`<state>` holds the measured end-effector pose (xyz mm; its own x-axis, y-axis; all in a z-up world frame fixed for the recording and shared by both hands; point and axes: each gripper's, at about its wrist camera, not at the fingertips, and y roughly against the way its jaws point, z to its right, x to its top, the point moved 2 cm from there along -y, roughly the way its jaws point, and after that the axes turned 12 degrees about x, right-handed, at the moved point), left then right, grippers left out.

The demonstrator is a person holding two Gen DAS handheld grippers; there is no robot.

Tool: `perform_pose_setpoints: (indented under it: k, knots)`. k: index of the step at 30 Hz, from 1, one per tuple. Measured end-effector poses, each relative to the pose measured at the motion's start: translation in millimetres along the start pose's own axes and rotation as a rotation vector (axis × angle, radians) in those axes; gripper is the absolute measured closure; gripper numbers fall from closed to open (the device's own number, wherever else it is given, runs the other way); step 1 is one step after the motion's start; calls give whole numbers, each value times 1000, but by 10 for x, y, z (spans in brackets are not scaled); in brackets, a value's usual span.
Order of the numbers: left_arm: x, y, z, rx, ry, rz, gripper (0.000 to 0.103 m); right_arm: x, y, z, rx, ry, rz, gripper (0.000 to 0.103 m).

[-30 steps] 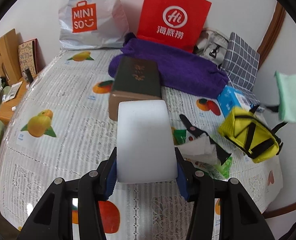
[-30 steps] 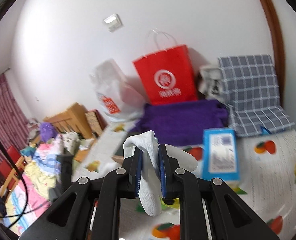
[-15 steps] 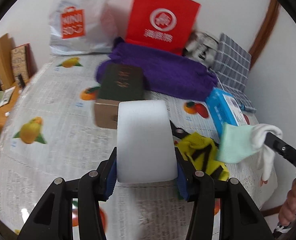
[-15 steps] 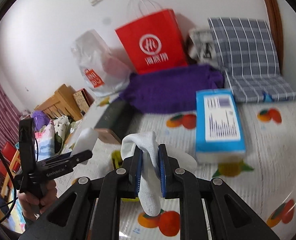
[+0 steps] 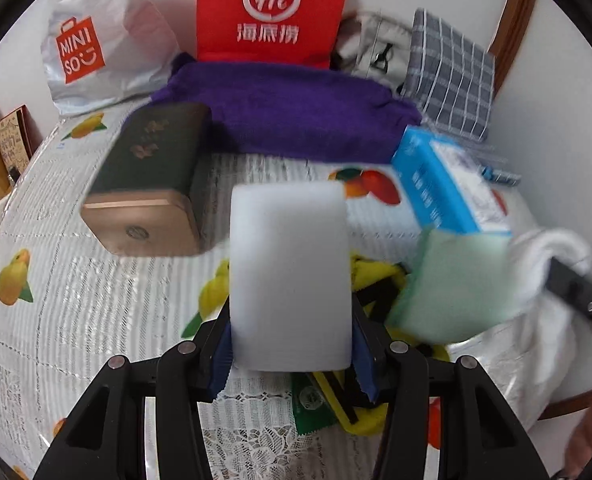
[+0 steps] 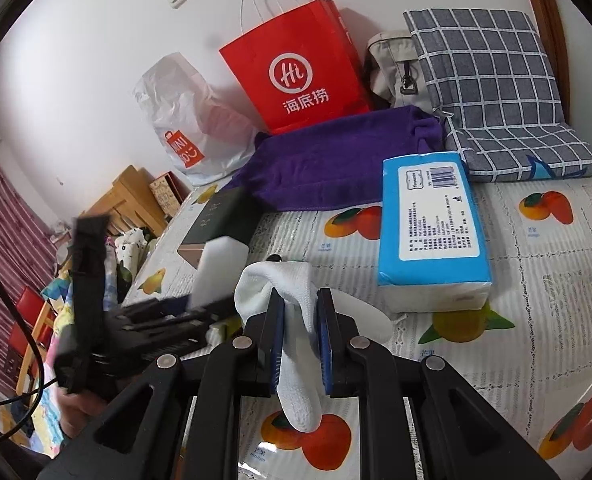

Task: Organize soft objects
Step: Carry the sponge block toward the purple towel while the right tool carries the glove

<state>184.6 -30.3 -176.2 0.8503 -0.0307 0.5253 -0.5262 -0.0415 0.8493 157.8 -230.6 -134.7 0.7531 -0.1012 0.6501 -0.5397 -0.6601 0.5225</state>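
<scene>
My left gripper [image 5: 292, 344] is shut on a white foam sponge block [image 5: 290, 276], held above the table. My right gripper [image 6: 300, 340] is shut on a white sock [image 6: 296, 320] with a pale green part [image 5: 448, 284]; in the left wrist view it hangs at the right, over a yellow pouch with black straps [image 5: 376, 280]. The left gripper and sponge [image 6: 220, 264] show at the left of the right wrist view. A purple towel [image 5: 296, 116] lies at the back of the table.
A dark box with gold base [image 5: 148, 176] lies left of centre. A blue tissue pack [image 6: 428, 220] lies right. A red paper bag [image 5: 272, 8], a Miniso bag [image 5: 92, 48] and a checked cushion [image 6: 492, 92] line the wall. A green packet [image 5: 312, 408] lies under the pouch.
Both grippers have moved forward and lower over the table. The right gripper with the sock has come closer to the left one, now over the yellow pouch.
</scene>
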Motion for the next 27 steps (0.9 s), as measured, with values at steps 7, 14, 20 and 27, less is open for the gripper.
perform_pose_setpoints:
  k: [7,14,20,27]
  knots:
    - [-15,-78,31,40,-12,-16,55,66,411,150,-33,-22,95,88]
    - [-31,4,-101,36,21,-5,55,-64,600,376,-127,-29,85,88]
    - [-75,164,-471,64,82,22,56,-364,308,654,-192,-72,-22,88]
    - [-242,54,-792,116,139,-38,56,-567,123,763,-234,-74,-71,88]
